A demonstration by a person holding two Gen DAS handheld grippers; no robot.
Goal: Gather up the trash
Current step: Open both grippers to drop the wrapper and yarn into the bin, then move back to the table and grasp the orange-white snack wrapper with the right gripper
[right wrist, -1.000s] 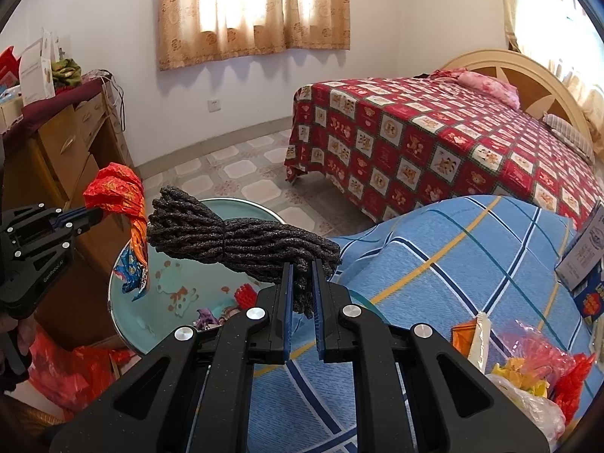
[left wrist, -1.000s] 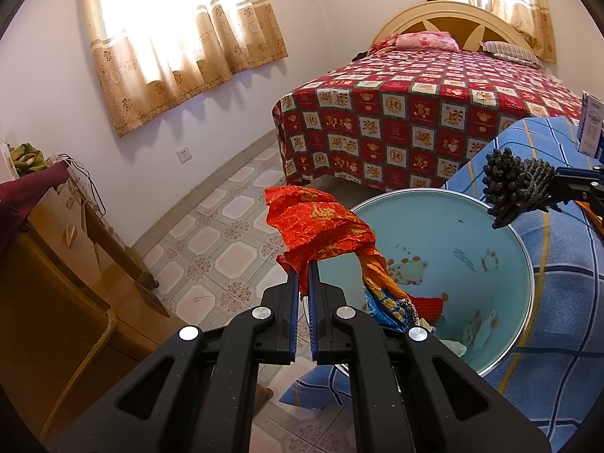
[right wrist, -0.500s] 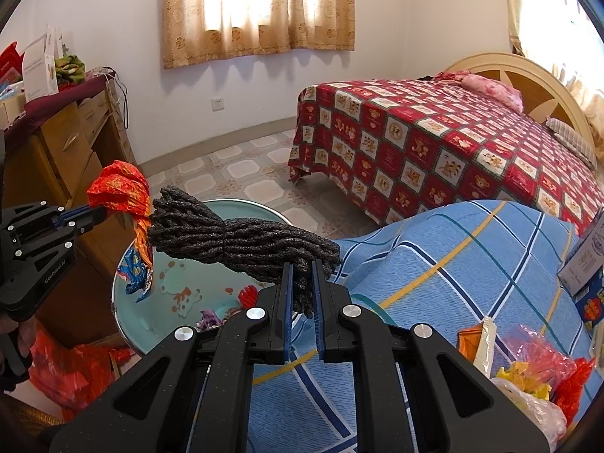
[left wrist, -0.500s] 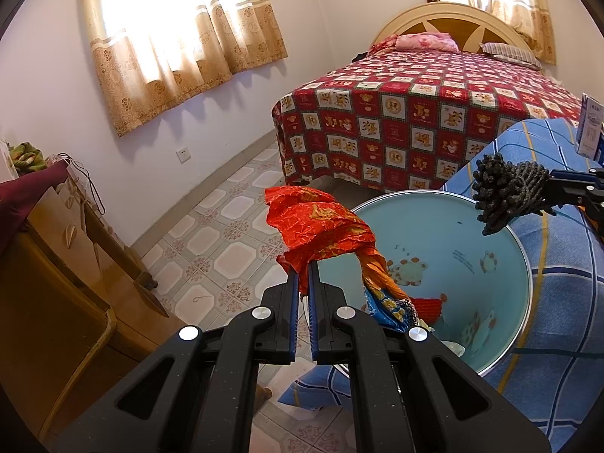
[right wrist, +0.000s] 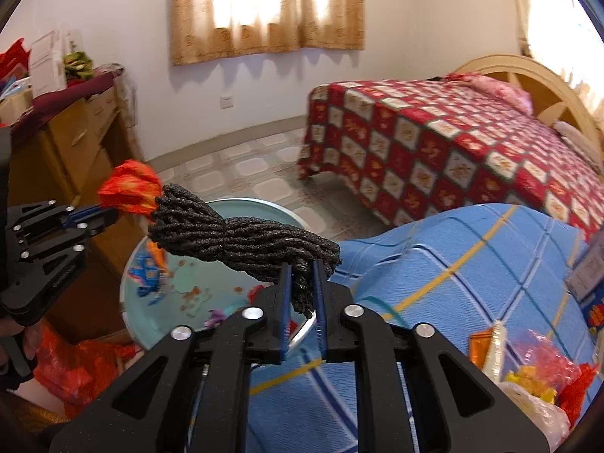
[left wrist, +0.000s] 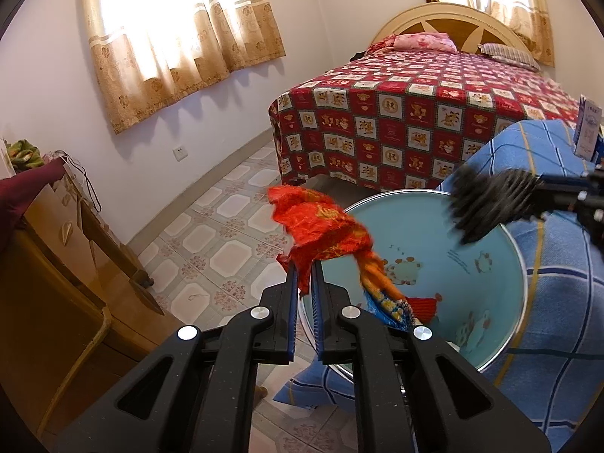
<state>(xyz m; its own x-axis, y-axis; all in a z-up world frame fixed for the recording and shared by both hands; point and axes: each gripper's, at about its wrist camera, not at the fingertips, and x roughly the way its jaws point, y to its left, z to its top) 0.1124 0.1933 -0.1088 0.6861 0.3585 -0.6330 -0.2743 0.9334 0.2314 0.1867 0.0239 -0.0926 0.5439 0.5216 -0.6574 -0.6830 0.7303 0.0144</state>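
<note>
My left gripper [left wrist: 304,281] is shut on a crumpled red and orange wrapper [left wrist: 324,230] and holds it over the near rim of a light blue bin [left wrist: 487,302]. My right gripper [right wrist: 302,283] is shut on a bundle of dark rope [right wrist: 234,234] and holds it over the same bin [right wrist: 256,207]. The rope [left wrist: 487,204] shows blurred at the bin's far right rim in the left wrist view. The left gripper [right wrist: 109,213] with the wrapper [right wrist: 130,188] shows at the left in the right wrist view. Scraps lie in the bin's bottom.
A blue checked cloth [right wrist: 472,264] covers the surface by the bin, with wrappers and bags [right wrist: 528,373] at its right. A bed with a red quilt [left wrist: 407,120] stands behind. A wooden dresser [left wrist: 56,264] is at the left. A red bag [right wrist: 75,370] lies below the bin.
My right gripper has swung left with the rope, further over the bin and closer to the wrapper. My left gripper has held still with the wrapper.
</note>
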